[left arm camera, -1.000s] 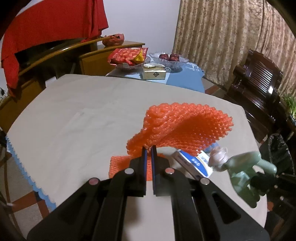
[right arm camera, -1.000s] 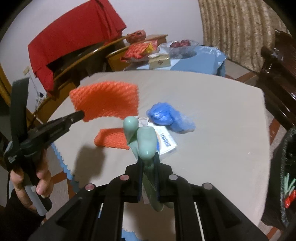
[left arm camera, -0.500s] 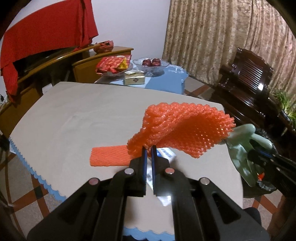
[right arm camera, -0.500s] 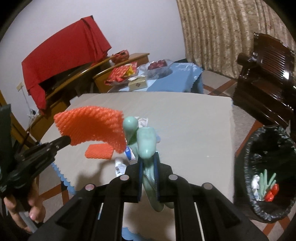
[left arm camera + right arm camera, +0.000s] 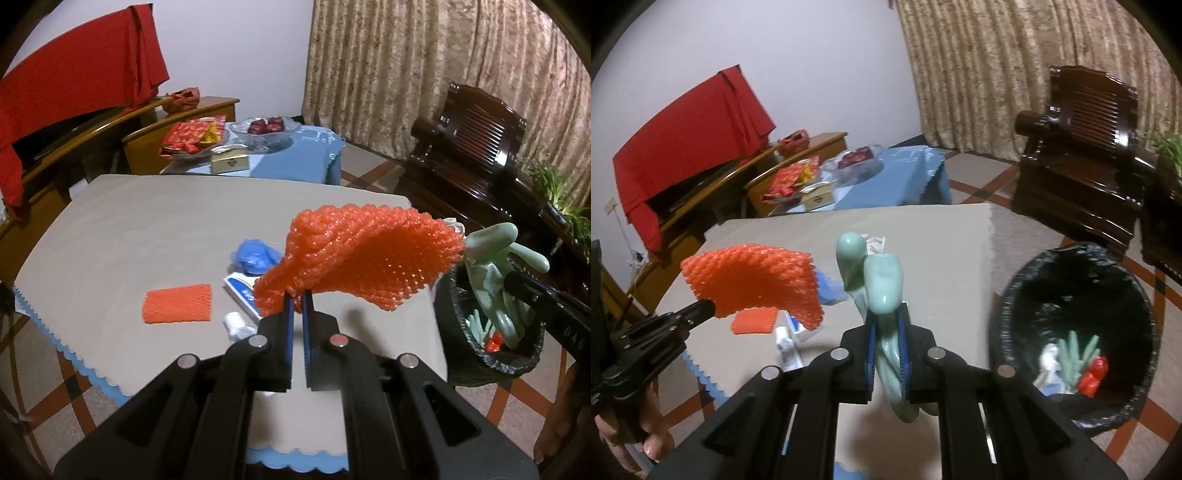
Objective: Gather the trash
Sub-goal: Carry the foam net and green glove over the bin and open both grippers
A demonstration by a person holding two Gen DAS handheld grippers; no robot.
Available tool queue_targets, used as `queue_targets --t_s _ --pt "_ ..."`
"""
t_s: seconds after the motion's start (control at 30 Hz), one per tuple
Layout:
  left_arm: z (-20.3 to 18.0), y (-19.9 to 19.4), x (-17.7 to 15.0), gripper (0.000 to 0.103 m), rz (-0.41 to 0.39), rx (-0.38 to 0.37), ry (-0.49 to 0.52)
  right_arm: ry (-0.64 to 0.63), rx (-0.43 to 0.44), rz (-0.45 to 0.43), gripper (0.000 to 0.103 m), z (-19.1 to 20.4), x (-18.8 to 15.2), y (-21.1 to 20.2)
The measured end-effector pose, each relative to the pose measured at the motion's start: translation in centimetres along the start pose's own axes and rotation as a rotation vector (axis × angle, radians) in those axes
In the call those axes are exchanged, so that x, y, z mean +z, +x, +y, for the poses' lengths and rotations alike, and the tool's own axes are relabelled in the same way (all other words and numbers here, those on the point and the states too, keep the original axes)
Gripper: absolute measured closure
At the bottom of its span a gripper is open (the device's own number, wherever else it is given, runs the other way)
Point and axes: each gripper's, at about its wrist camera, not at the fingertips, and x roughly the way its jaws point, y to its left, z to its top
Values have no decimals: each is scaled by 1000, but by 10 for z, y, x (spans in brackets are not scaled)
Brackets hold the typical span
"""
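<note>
My left gripper (image 5: 298, 295) is shut on an orange foam net (image 5: 362, 254) and holds it above the table's right part; the net also shows in the right wrist view (image 5: 753, 280). My right gripper (image 5: 886, 325) is shut on a pale green rubber glove (image 5: 882, 288), held over the table edge beside the black-lined trash bin (image 5: 1075, 332). In the left wrist view the glove (image 5: 495, 266) hangs over the bin (image 5: 495, 354). On the beige table (image 5: 147, 229) lie a flat orange net (image 5: 179, 303), a blue bag (image 5: 255, 254), a blue-white packet (image 5: 240, 288) and a small tube (image 5: 236, 325).
The bin holds a green glove, white scraps and a red item (image 5: 1089, 376). A dark wooden chair (image 5: 476, 147) stands behind the bin. A low blue-covered table (image 5: 295, 147) with a fruit bowl and snacks stands beyond the beige table. Red cloth (image 5: 74, 74) drapes furniture at left.
Both grippers have swung right, away from the table middle toward the bin. The bin has come fully into the right wrist view. The net and glove stay gripped.
</note>
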Motion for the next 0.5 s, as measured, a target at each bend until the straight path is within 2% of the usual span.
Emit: queue_targets --t_s 0.5 --pt "-114 25 -9 99 47 -97 92 89 -151 -15 92 -117 -13 -33"
